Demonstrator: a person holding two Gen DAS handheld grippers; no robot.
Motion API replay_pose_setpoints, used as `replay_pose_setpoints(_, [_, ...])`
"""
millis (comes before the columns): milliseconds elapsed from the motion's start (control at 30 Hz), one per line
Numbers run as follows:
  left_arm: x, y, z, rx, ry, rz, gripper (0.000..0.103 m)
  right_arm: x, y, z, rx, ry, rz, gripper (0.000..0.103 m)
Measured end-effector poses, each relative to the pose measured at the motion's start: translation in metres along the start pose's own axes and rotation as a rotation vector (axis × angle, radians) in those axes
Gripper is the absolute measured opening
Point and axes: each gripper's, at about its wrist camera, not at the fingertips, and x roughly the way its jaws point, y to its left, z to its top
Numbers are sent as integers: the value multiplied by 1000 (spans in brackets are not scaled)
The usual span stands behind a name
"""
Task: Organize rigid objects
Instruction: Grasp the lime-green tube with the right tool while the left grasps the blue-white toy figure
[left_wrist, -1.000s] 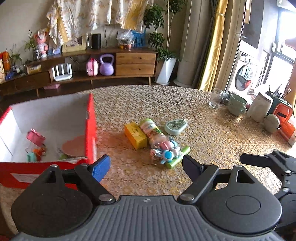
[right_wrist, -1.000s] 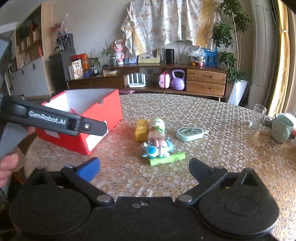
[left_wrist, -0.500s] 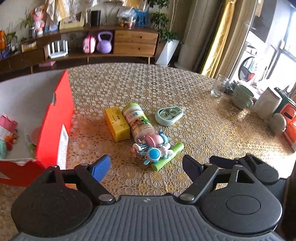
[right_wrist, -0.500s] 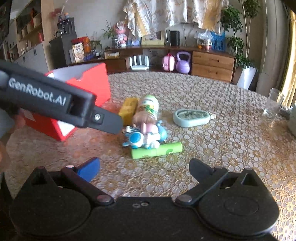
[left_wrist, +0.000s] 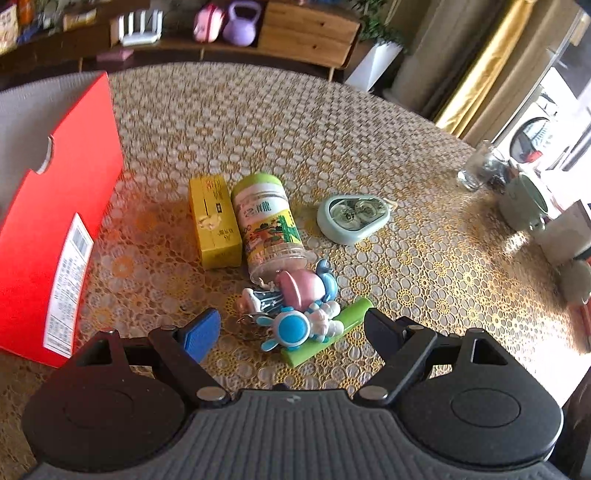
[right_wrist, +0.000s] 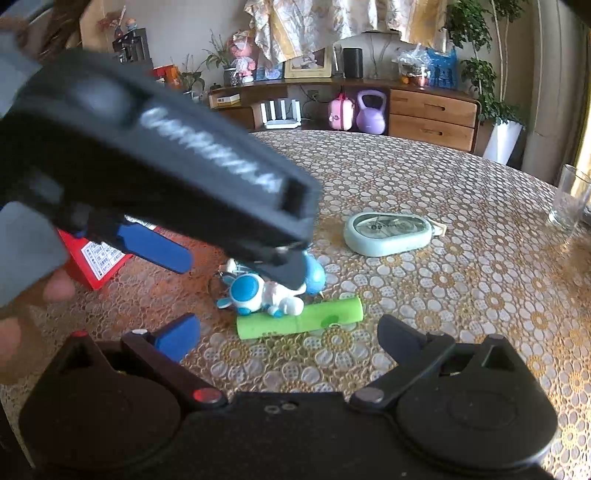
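the left claw (left_wrist: 291, 334) hangs released over a cluster of small things on the lace-covered tabletop (left_wrist: 424, 280), its spread fingers flanking a blue-and-white toy figure (left_wrist: 295, 328) that lies on a green tube (left_wrist: 332, 332). at 12 o'clock from the toy lie a pink toy (left_wrist: 303, 286), a tipped jar (left_wrist: 267, 221) and a yellow box (left_wrist: 214, 221), with a mint tape dispenser (left_wrist: 352, 218) at 1 o'clock and the red box (left_wrist: 55, 221) at 9 o'clock. the right claw (right_wrist: 288, 338) is also released, empty, near the green tube.
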Motion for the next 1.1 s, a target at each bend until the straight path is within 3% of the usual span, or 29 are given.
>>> replay_pose_setpoints(233, [19, -4, 7, -52, 62, 5, 85, 8, 2, 5, -32, 3, -13, 102])
replay_pose_setpoints(600, [27, -3, 8, -88, 85, 7, 84, 16, 0, 3, -37, 21, 2, 99])
replay_pose_setpoints(733, [32, -3, 5, -90, 108, 12, 71, 19, 2, 1, -54, 25, 2, 96])
replay_pose_setpoints(900, [30, 0, 3, -96, 105, 4, 70, 19, 4, -1, -68, 21, -7, 90])
replay_pose_setpoints(933, [30, 1, 3, -97, 105, 3, 70, 18, 5, -1, -71, 18, -12, 85])
replay_pose_setpoints(1033, [29, 1, 2, -92, 102, -1, 56, 17, 6, -1, -83, 17, -23, 81])
replay_pose_setpoints(1100, [28, 3, 2, -104, 108, -14, 56, 17, 5, -1, -80, 16, -19, 81])
